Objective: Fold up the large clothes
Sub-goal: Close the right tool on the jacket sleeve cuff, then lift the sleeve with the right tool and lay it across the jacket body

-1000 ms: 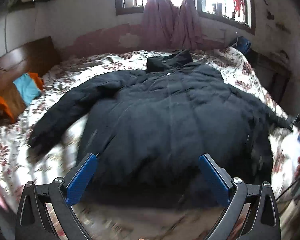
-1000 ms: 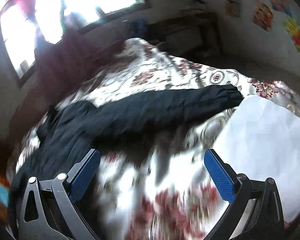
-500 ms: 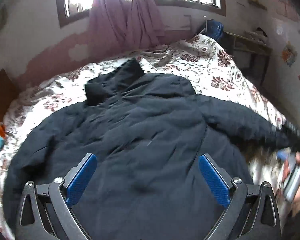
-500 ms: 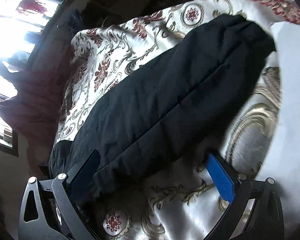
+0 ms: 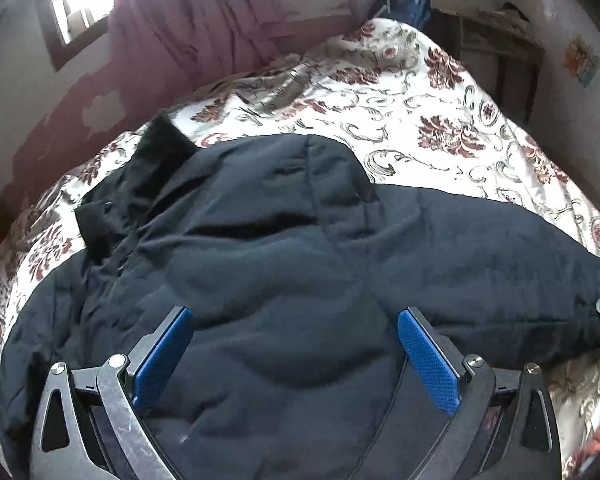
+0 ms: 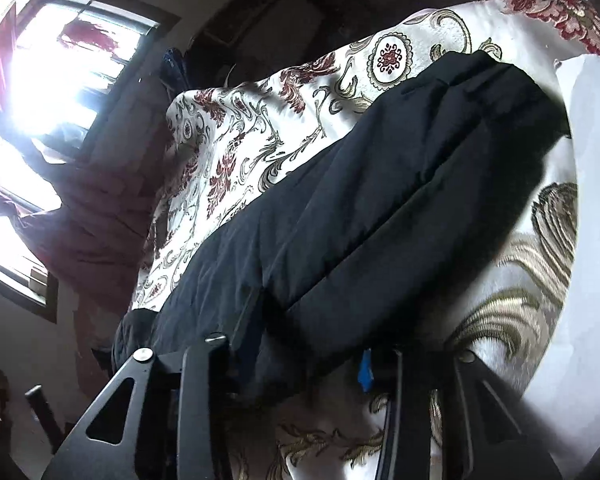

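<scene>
One black coat (image 5: 300,264); left gripper (image 5: 296,344) gapes empty; right gripper (image 6: 300,356) closing on its sleeve (image 6: 400,208).

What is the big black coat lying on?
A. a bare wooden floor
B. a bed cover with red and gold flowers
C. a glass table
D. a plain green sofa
B: the black coat is spread out flat on the flowery bed cover, whose white cloth with red and gold swirls shows around it in both views.
</scene>
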A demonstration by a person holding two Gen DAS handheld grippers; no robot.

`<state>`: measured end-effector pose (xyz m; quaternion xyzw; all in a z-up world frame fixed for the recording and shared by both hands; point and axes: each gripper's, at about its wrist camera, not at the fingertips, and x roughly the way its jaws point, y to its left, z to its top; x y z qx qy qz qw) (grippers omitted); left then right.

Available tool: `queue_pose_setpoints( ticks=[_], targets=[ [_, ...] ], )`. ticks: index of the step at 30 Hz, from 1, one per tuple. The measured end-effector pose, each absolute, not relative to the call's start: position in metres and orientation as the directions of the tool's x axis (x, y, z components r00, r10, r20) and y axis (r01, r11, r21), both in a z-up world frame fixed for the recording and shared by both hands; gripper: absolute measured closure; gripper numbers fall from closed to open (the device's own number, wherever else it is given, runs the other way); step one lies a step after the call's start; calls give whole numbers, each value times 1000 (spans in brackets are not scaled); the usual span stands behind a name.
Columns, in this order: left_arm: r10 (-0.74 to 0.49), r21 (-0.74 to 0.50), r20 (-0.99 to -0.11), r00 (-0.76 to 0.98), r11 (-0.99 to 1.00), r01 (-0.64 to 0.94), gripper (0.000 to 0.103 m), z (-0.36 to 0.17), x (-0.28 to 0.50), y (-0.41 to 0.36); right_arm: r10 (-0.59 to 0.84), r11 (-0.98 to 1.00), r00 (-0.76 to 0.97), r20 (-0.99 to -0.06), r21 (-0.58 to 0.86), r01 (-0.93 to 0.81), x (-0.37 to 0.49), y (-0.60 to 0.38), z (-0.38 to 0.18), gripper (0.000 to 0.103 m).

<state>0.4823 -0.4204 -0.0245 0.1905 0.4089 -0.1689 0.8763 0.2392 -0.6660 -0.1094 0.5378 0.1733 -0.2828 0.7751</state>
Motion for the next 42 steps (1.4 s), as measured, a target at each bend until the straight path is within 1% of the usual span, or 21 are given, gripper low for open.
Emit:
queue_pose_setpoints(
  ticks=[1,4,7,9,12,16,18,20,21,23,25,28,29,31,33,35,37,39,40,41,42],
  targets=[
    [-133,205,-784,607,867,455,0,-28,485,-425,-254,279,780,-573,729,626,241,-667,-108,81],
    [-84,265,-798,597,840,473,0,-49,490,-438,-265,340,786,-558,709,618,244,-664,-102,88],
    [-34,320,-813,581,808,495,0,-73,490,-446,-293,376,777,-557,680,629,243,-660,-97,90],
    [-61,291,-811,582,821,491,0,-74,489,-442,-316,389,771,-554,665,637,242,-660,-91,90],
    [-112,214,-827,550,843,494,0,-68,494,-433,-351,408,768,-535,651,640,236,-657,-81,91],
    [-226,78,-831,509,858,508,0,-45,491,-403,-397,471,763,-511,600,647,237,-648,-57,92],
    [-323,-28,-818,475,849,528,0,-31,483,-377,-428,527,764,-482,553,645,237,-637,-39,93],
    [-393,-113,-813,430,831,545,0,-20,477,-350,-468,572,763,-445,506,646,235,-622,-14,93],
    [-414,-139,-809,417,824,549,0,-16,475,-341,-487,598,771,-410,486,637,234,-609,4,93],
    [-449,-174,-794,409,814,554,0,-6,465,-310,-519,654,778,-354,422,628,239,-579,38,94],
    [-464,-184,-781,418,811,555,0,2,453,-270,-509,718,806,-303,367,591,251,-549,69,94],
    [-463,-188,-776,428,818,544,0,7,439,-216,-465,844,854,-234,176,507,284,-482,120,94],
    [-475,-199,-767,431,815,545,0,9,434,-198,-431,886,878,-209,85,455,300,-449,136,94],
    [-512,-228,-740,436,801,553,0,14,424,-160,-362,932,913,-185,-61,357,322,-396,152,94],
    [-531,-246,-718,450,799,549,0,17,416,-128,-289,949,937,-195,-191,252,341,-344,155,94],
    [-541,-269,-697,471,806,528,0,20,410,-90,-224,939,945,-237,-313,144,356,-295,146,94],
    [-547,-308,-677,493,818,485,0,23,404,-49,-180,903,936,-303,-429,35,369,-248,125,94],
    [-534,-323,-669,517,835,445,0,22,401,-22,-178,851,904,-388,-522,-56,383,-209,93,94],
    [-526,-330,-664,532,844,422,0,21,399,-6,-180,838,886,-428,-538,-90,387,-194,78,94],
    [-519,-335,-659,545,851,405,0,19,397,6,-168,834,853,-495,-532,-144,393,-184,59,92],
    [-509,-338,-656,558,859,385,0,18,396,18,-160,836,827,-539,-519,-176,397,-182,46,88]
  ],
)
